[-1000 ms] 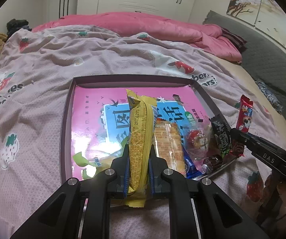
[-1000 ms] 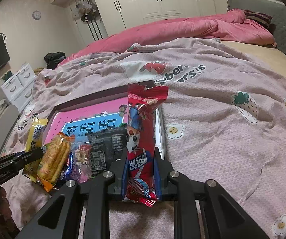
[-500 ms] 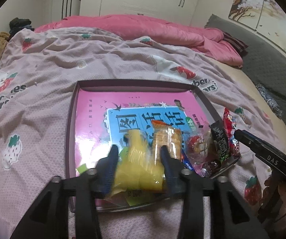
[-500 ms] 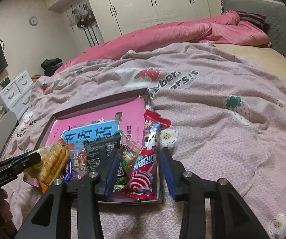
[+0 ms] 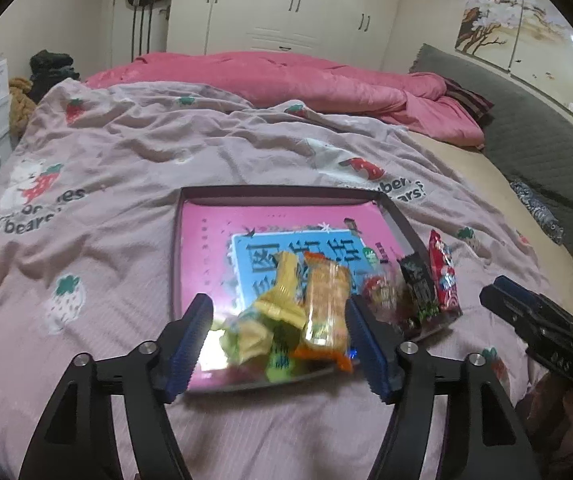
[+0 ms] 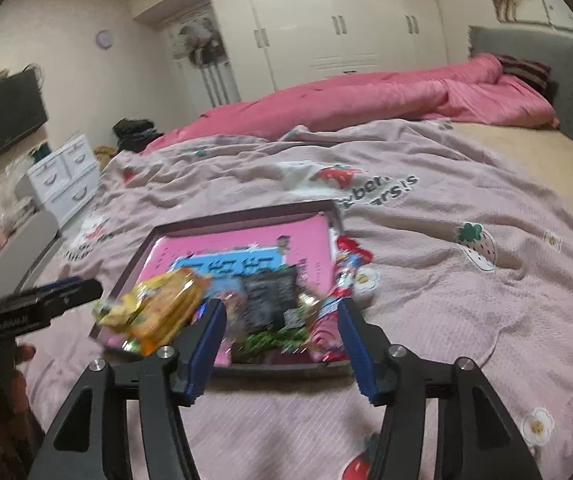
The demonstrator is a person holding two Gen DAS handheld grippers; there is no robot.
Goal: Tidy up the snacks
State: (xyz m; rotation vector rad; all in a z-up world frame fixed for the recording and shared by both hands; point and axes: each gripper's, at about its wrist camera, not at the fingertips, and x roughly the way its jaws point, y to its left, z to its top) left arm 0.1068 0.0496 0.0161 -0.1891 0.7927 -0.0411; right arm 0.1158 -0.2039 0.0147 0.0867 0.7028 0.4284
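A dark-rimmed tray (image 5: 286, 191) with a pink and blue picture bottom lies on the bed. Along its near edge lie a yellow packet (image 5: 282, 300), an orange cracker pack (image 5: 326, 308), a black packet (image 5: 418, 284) and a red packet (image 5: 442, 272). My left gripper (image 5: 280, 336) is open and empty, just in front of the yellow and orange packs. My right gripper (image 6: 282, 340) is open and empty in front of the black packet (image 6: 274, 300) and red packet (image 6: 344, 276). The tray (image 6: 242, 216) also shows in the right wrist view.
The bed is covered by a mauve strawberry-print blanket (image 5: 126, 168), with a pink duvet (image 5: 306, 80) heaped behind. White drawers (image 6: 64, 176) stand to the left of the bed. A grey headboard (image 5: 546, 148) is at the right. Wardrobes stand at the back.
Both grippers opened: the left let go of the yellow packet and the right let go of the red packet, both now on the tray. Both grippers have drawn back and up.
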